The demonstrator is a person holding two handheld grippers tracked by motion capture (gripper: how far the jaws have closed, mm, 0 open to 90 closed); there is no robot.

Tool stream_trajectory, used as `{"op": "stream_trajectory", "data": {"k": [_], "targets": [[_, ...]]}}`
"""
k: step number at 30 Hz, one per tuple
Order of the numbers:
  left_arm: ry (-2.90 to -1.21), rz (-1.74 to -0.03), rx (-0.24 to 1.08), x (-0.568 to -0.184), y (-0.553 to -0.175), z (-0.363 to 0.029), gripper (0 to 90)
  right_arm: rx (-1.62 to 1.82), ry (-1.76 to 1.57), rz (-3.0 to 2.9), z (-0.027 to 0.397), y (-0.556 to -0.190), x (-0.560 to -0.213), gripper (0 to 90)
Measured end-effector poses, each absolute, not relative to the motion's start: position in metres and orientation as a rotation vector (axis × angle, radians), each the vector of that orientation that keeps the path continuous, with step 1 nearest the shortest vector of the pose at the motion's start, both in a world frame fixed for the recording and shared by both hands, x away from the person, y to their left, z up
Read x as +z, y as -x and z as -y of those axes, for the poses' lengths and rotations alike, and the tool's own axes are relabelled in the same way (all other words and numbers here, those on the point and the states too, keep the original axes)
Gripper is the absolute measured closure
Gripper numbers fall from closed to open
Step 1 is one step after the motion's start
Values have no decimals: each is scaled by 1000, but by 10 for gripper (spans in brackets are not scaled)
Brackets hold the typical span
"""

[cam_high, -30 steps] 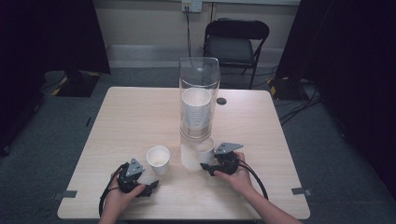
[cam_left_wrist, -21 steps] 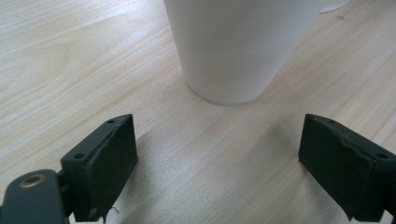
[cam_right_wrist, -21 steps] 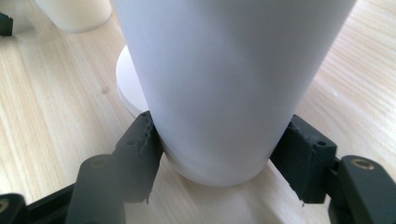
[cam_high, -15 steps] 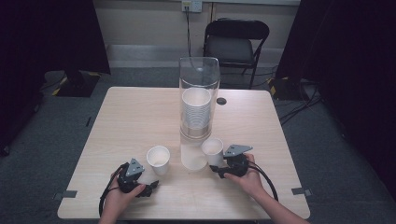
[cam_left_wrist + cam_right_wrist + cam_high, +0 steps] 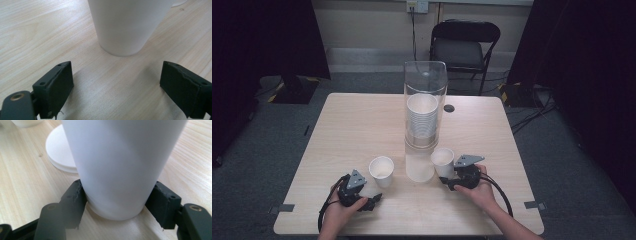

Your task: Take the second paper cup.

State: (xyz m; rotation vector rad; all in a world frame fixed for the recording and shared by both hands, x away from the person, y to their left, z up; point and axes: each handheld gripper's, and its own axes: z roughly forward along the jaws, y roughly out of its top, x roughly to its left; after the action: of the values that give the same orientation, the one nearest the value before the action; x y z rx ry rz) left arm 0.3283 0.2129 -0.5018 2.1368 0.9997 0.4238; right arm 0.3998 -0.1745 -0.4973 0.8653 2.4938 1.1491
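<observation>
Right now my right gripper [image 5: 117, 202] clamps a paper cup [image 5: 120, 165] low on its wall, probably for steadiness; my left gripper [image 5: 117, 87] gapes wide, another cup [image 5: 125, 25] just ahead.

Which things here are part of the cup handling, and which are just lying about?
In the job:
- right gripper, fingers shut on a cup
- left gripper, open, facing a second cup it isn't touching
- clear tube with a cup stack
- white base of the tube

Lying about:
- chair behind the table
- dark disc
- floor cables
</observation>
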Motion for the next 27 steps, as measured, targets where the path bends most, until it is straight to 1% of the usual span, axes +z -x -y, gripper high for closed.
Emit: {"op": "stream_trajectory", "data": {"k": [6,9,11,12,13,19,27], "targets": [[-2136,-1000,424,-502,-328,-213,110,1144,-881,-2493,175,-401,-499,352],[-2137,-1000,424,-502,-328,-213,109,1152,-885,-2493,175,-401,-499,334],[-2137,-1000,424,-502,-328,-213,110,1142,-885,-2494,176,-400,-499,288],[-2137,-1000,424,-502,-328,-213,110,1142,-885,-2494,176,-400,-499,288],[-2137,-1000,424,-502,-328,-213,109,1135,-889,-2493,176,-400,-499,265],[-2137,-999,424,-502,-328,-213,109,1144,-885,-2482,179,-399,-495,233],[-2137,-1000,424,-502,-328,-213,109,1145,-894,-2479,186,-398,-491,212]]}}
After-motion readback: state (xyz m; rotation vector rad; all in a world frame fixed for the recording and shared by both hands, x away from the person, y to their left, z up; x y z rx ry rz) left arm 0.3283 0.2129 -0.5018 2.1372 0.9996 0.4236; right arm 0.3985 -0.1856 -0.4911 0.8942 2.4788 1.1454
